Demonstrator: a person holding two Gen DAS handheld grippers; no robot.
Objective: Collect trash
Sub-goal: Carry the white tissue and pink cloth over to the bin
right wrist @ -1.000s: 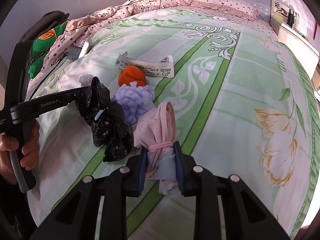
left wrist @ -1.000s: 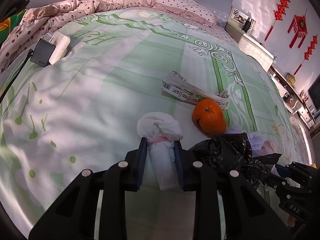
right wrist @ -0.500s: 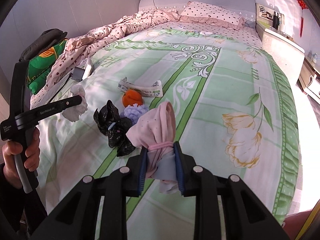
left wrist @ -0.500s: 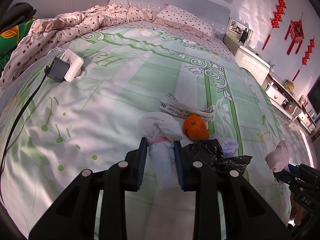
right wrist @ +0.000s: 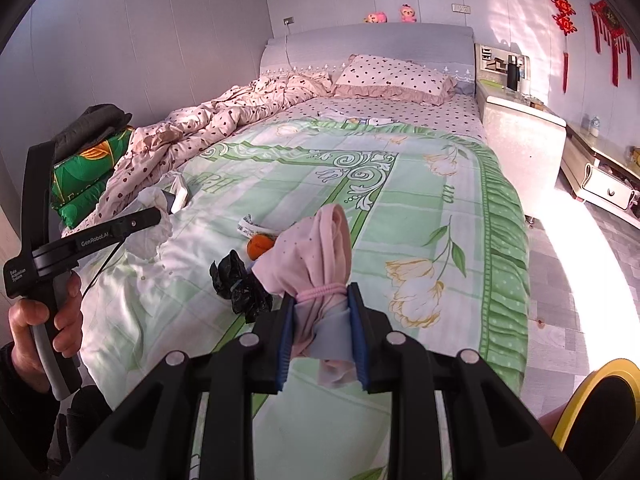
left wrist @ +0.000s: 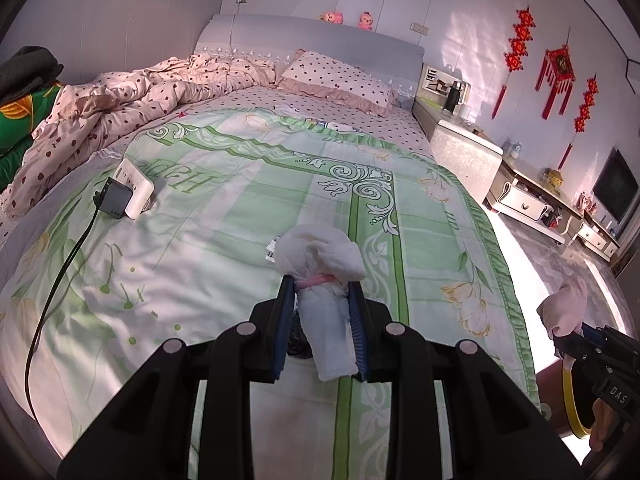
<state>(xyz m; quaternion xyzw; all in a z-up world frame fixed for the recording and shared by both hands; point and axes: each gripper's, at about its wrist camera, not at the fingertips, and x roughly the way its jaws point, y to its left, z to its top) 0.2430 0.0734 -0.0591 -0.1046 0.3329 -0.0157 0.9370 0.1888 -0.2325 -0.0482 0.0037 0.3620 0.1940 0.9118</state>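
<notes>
"GenRobot.AI" on the left tongs (right wrist: 154, 216) (arm side), "DAS" on the right tongs (left wrist: 570, 338), "65w" on the black charger (left wrist: 115, 200)

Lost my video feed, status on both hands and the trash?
Left hand-held gripper shut on white bundle. Right hand-held gripper shut on pink bundle. Black bag, orange on bed. Nothing blocking.

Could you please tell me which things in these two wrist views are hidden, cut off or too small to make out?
- Crumpled black plastic bag: left wrist view shows only a sliver, hidden behind the white tied cloth bundle.
- Orange fruit: absent from the left view; partly hidden by the pink tied cloth bundle in the right view.
- Printed paper strip: text too small.
- Yellow-rimmed round container: cut off by the right view's edge; contents unseen.
</notes>
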